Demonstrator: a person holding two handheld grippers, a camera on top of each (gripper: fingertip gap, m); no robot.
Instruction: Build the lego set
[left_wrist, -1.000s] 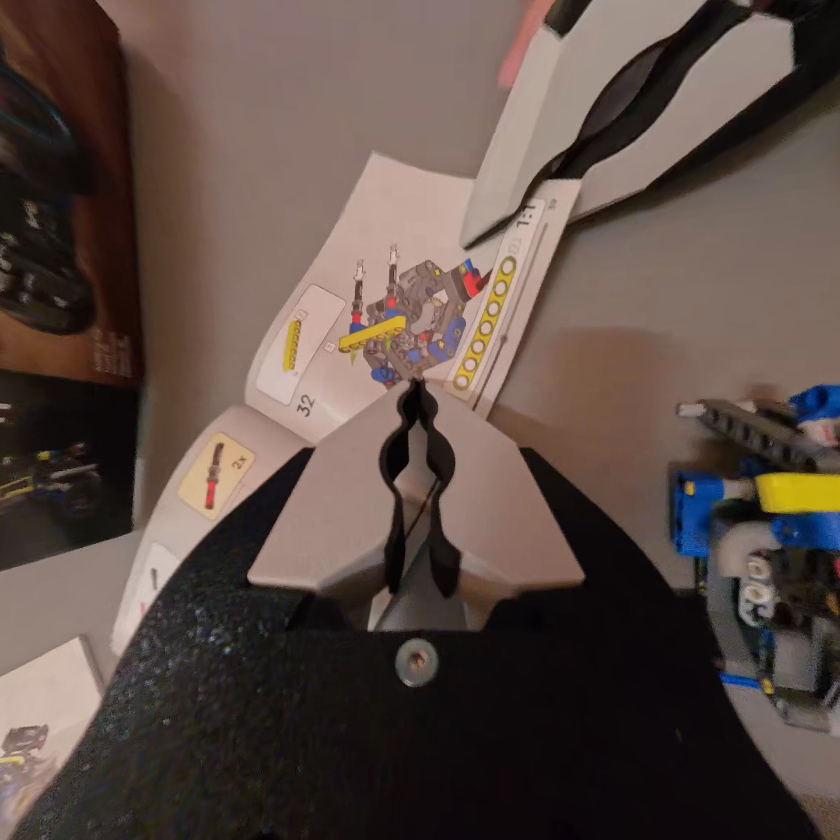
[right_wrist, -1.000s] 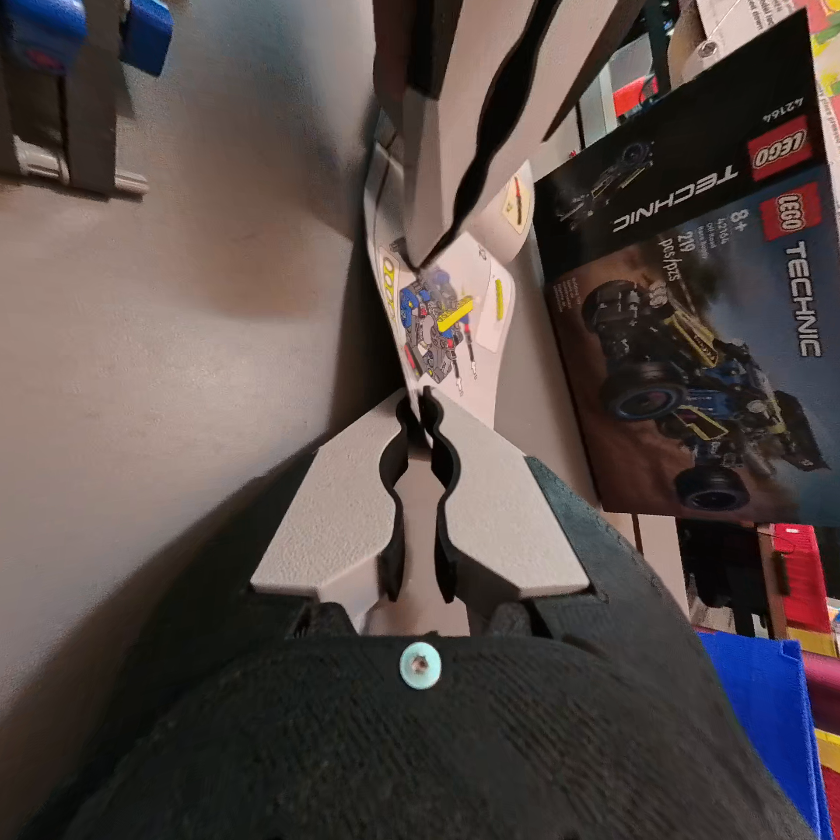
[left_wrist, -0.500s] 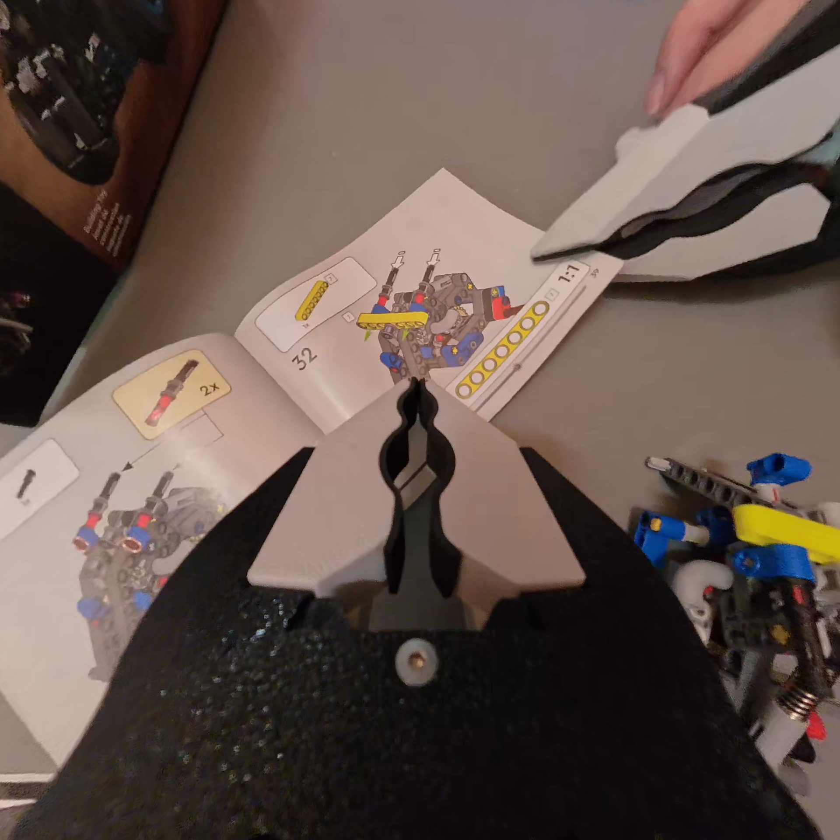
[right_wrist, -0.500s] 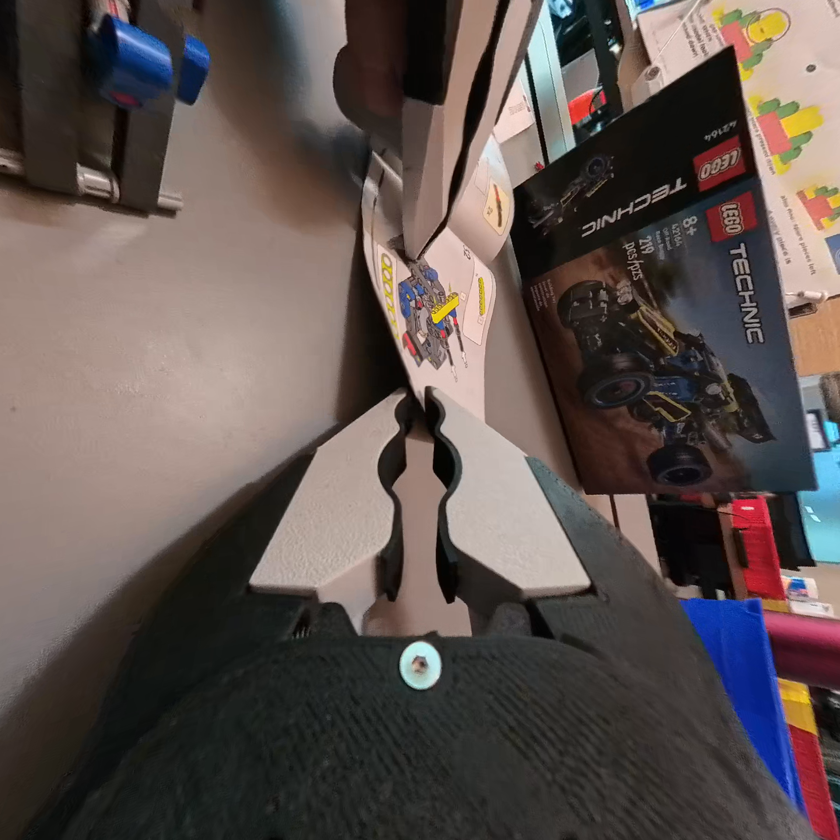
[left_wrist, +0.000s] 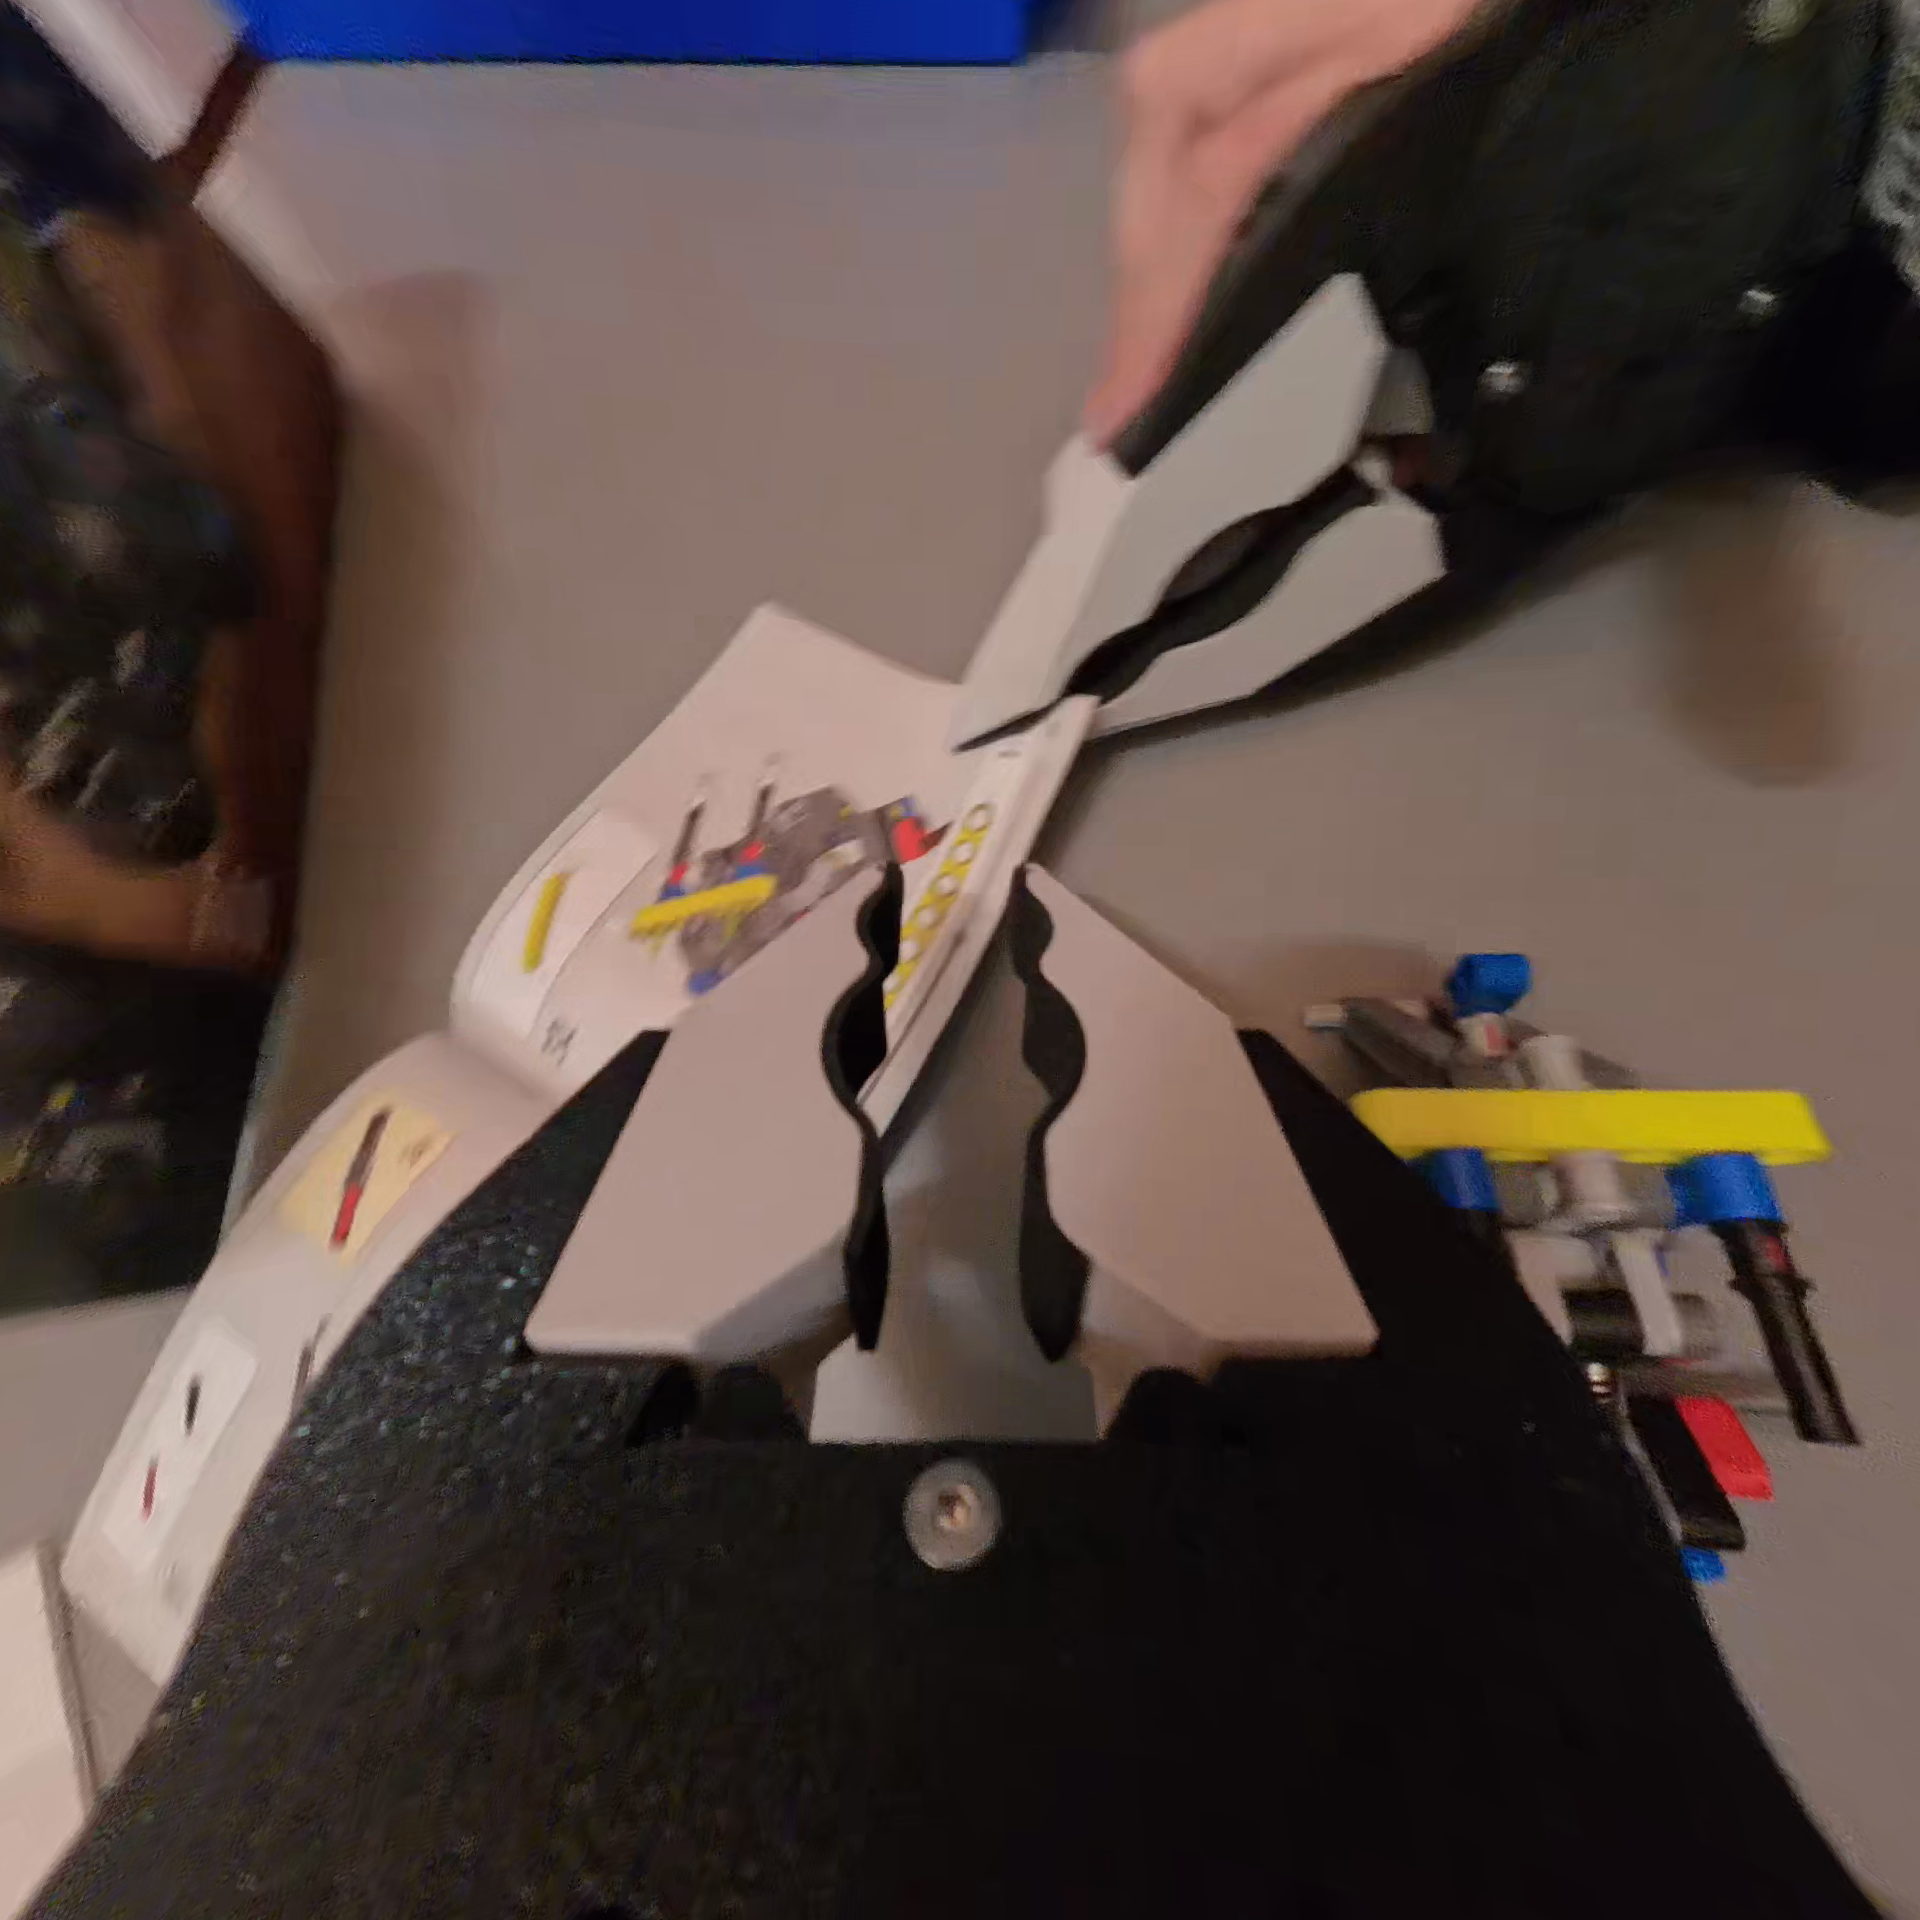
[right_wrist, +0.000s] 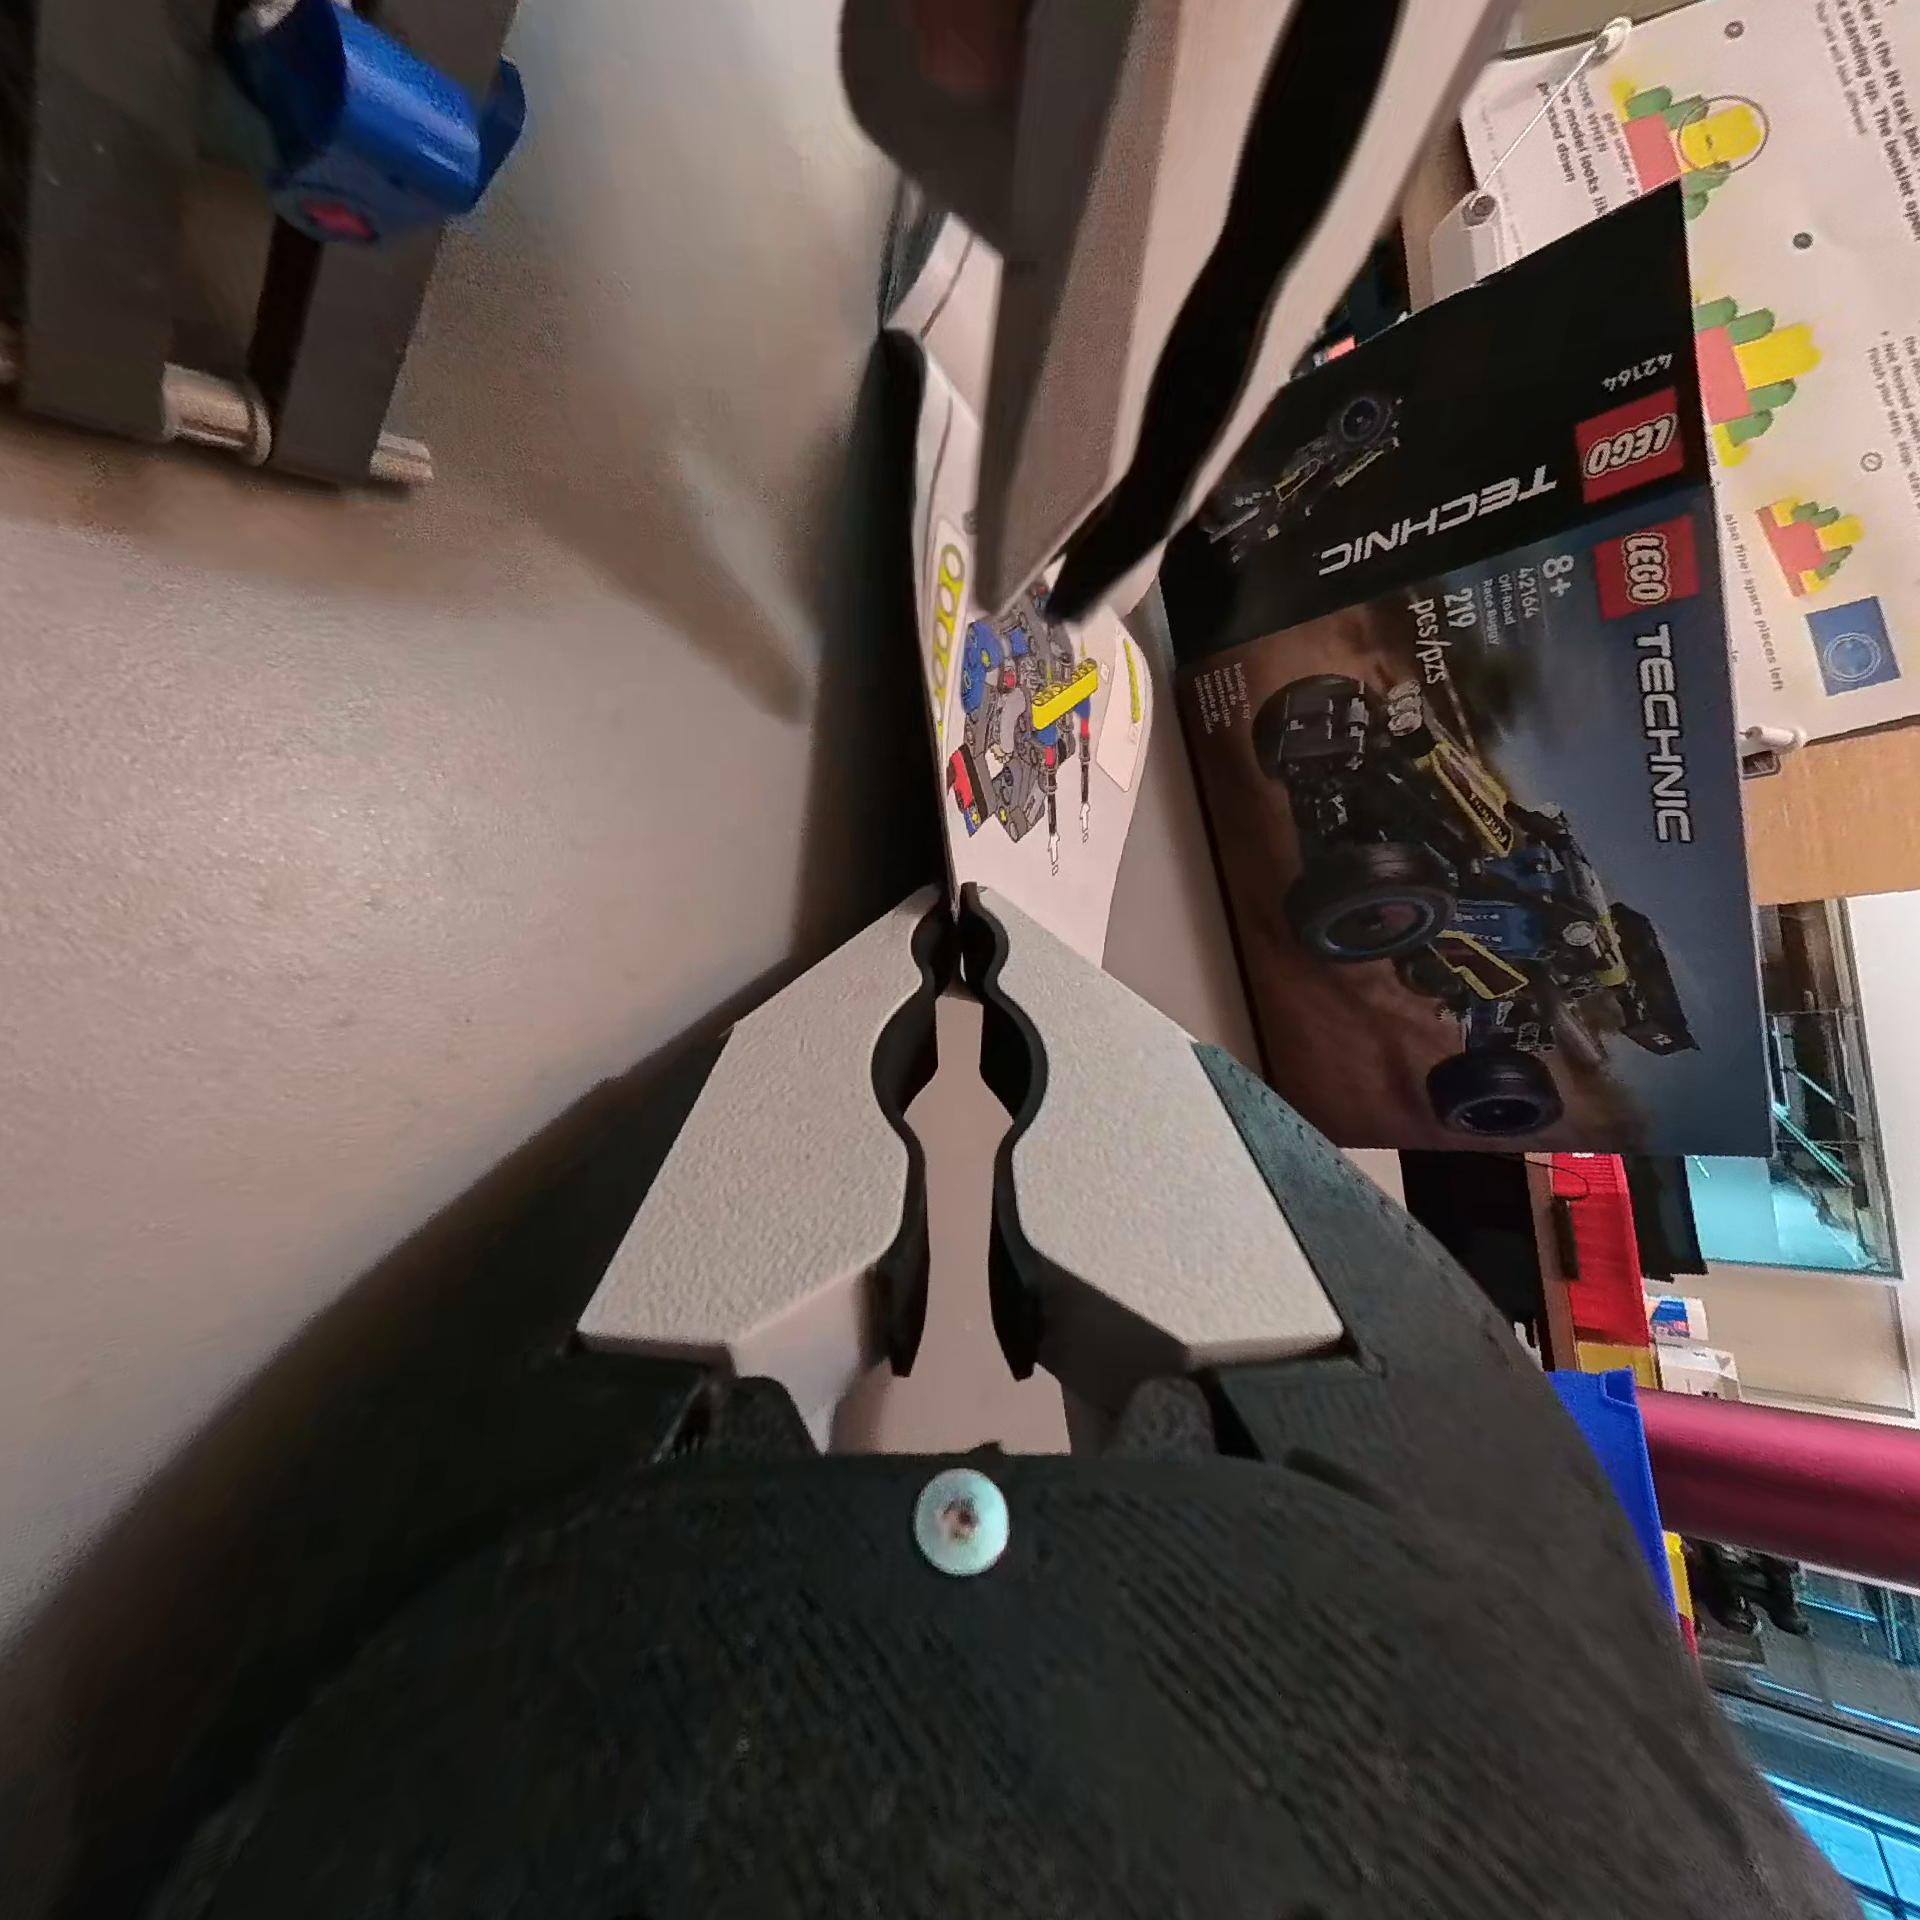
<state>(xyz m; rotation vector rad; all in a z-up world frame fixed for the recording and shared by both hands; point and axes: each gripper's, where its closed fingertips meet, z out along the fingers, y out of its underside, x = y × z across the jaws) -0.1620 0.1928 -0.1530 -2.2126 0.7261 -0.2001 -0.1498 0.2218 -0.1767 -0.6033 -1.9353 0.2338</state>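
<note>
Instruction booklet open on counter, centre. Box on counter left of booklet, near it. Part-built brick model on counter right of booklet, just beside my left hand-held gripper. Booklet's right page raised, its edge between my left fingers, which stand apart. My right hand-held gripper at same page's far corner, pinching its edge. Bin behind counter.

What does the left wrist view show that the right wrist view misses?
Only the left wrist view: a hand on the right gripper, and the part-built model's yellow beam. Only the right wrist view: the toy box front and wall posters. Both: the open instruction booklet, its page pinched by the right gripper, and the grey table.
</note>
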